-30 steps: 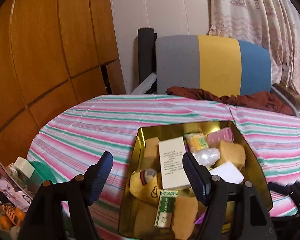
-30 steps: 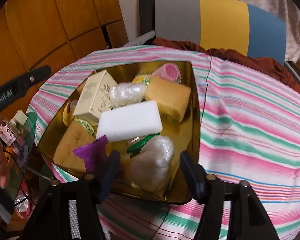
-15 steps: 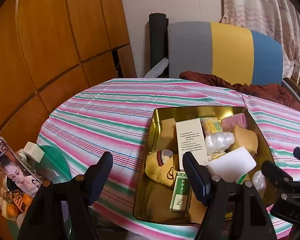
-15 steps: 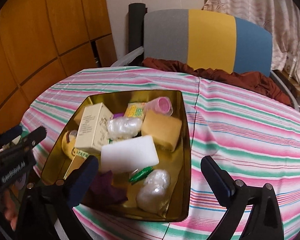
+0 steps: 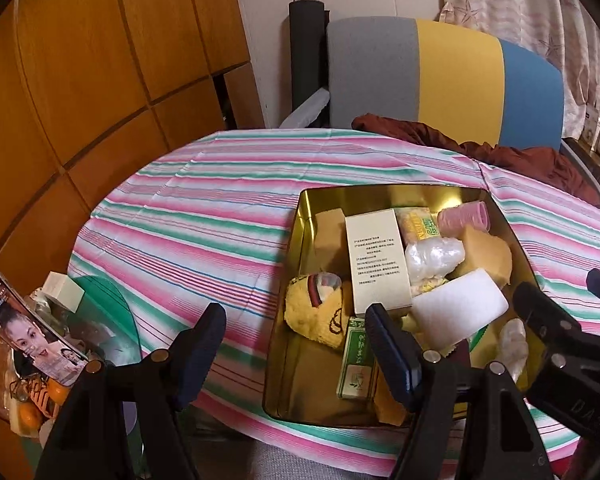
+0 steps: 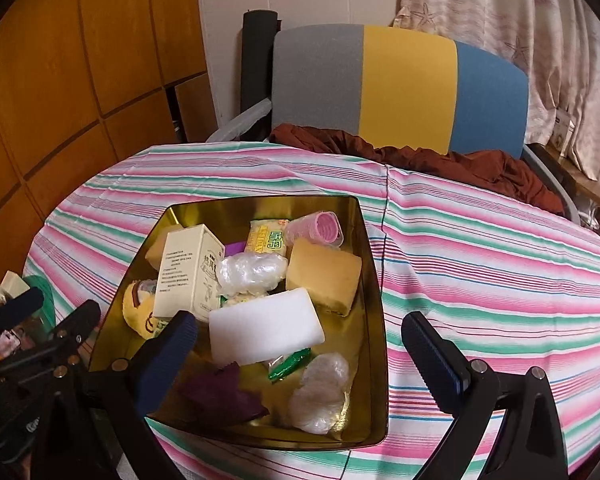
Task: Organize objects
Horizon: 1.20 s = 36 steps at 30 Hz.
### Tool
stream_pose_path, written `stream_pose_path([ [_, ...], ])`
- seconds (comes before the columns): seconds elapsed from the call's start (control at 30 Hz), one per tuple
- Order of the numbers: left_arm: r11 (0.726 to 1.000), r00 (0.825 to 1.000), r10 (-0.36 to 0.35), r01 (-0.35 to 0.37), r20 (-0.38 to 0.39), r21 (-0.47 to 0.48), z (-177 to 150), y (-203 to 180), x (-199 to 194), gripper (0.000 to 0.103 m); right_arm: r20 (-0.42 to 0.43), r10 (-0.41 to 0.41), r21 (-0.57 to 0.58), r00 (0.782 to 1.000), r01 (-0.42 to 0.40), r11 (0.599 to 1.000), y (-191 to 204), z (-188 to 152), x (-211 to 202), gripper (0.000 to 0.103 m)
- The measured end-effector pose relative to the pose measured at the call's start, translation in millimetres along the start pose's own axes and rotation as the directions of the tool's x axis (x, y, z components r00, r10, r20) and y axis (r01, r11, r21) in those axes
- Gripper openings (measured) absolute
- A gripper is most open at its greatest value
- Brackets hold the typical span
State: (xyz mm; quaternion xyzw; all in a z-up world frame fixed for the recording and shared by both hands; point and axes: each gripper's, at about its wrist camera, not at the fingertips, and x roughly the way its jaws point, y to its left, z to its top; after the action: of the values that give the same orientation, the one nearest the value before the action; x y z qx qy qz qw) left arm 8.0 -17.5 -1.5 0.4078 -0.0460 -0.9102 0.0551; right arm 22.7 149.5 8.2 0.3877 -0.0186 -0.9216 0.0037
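Both the left gripper [image 5: 294, 344] and the right gripper [image 6: 298, 356] are matte black plastic frames with angular arms, silver round screws at the joints, ribbed dark-blue pads [image 6: 162, 362] lining the jaws, and faint embossed lettering.

Both wrist views look down, from near, on the same gold tin [image 5: 496, 204].

One gold tin [image 6: 374, 280], two yellow sponges [image 6: 324, 276], two plastic-wrapped bundles [image 6: 252, 270].
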Motion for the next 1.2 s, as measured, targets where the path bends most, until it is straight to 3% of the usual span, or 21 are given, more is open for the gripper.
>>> stream_pose_path([
  [1.2,0.997,0.999,-0.049,0.049,-0.002,-0.058,0.6,7.8,-5.0,0.068,0.015,-0.103,-0.011,0.995,0.103,0.995,3.0,-2.4,2.2,0.103],
])
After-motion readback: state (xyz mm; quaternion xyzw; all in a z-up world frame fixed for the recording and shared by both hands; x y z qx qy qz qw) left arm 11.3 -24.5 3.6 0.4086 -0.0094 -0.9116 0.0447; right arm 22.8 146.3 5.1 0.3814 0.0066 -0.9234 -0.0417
